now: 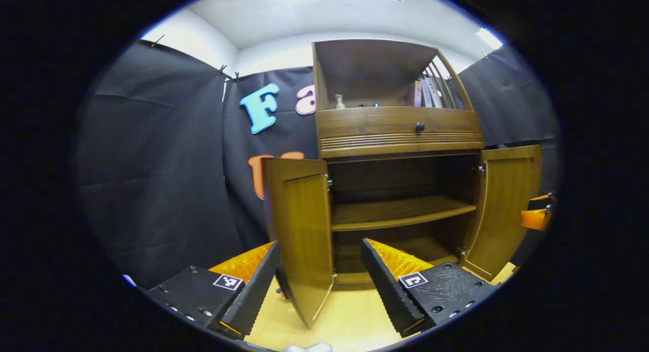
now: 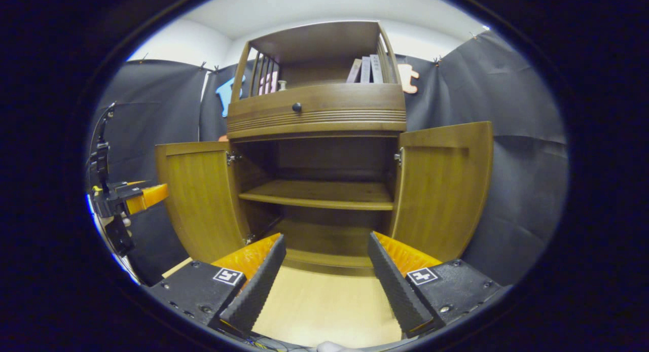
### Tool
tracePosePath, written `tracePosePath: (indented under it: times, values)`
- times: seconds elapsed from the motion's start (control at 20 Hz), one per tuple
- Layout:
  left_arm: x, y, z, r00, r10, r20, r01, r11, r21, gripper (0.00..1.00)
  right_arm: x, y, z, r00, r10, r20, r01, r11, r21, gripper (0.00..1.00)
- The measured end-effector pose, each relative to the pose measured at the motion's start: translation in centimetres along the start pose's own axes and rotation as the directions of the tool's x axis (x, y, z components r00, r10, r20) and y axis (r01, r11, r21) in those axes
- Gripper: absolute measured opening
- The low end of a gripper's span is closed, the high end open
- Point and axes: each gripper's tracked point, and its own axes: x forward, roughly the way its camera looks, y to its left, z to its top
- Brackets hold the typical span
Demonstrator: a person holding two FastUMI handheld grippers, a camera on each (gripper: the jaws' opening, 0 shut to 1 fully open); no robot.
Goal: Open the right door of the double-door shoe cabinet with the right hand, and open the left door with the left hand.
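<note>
While both doors stand swung wide, we log the task as near its end. Item one: shoe cabinet (image 2: 317,154), centre of the right gripper view, interior shelf (image 2: 319,195) bare. Item two: left door (image 1: 301,235), open, at 6 o'clock in the left gripper view, its edge between the fingers of the left gripper (image 1: 320,278), whose jaws are apart and appear not to press on it. Item three: right door (image 2: 441,184), open at 3 o'clock; right gripper (image 2: 327,276) at 6 o'clock, jaws apart, holding nothing, clear of the door. Next, we judge, only a straight withdrawal of the left gripper without nudging the door.
</note>
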Motion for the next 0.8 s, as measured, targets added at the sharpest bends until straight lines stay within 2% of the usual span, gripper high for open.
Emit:
tracePosePath:
  times: [0.15,0.2,0.3,0.35,0.4,0.8]
  values:
    - [0.0,-4.0,-0.2,0.999,-0.035,-0.008,0.035,0.999,-0.026,0.96,-0.5,-1.4,0.6,0.999,-0.029,0.016,0.029,0.999,0.019,1.00]
    - [-0.2,-5.3,-0.5,0.999,-0.051,-0.013,0.051,0.998,-0.034,1.00,-0.7,-1.9,0.5,0.999,-0.040,0.021,0.039,0.999,0.024,1.00]
    - [-0.6,-7.6,-1.1,0.996,-0.084,-0.022,0.083,0.996,-0.042,0.96,-1.0,-2.8,0.7,0.998,-0.062,0.029,0.061,0.997,0.036,1.00]
    - [-0.8,-8.4,-1.4,0.994,-0.101,-0.029,0.099,0.994,-0.041,1.00,-1.1,-3.1,0.7,0.997,-0.069,0.030,0.068,0.997,0.041,1.00]
    - [-1.0,-9.0,-1.6,0.993,-0.111,-0.038,0.110,0.993,-0.038,0.96,-1.2,-3.4,0.8,0.996,-0.077,0.033,0.076,0.996,0.046,1.00]
    - [-1.5,-9.4,-1.6,0.990,-0.137,-0.041,0.137,0.991,0.000,0.96,-1.9,-4.4,0.7,0.991,-0.129,0.033,0.127,0.991,0.042,1.00]
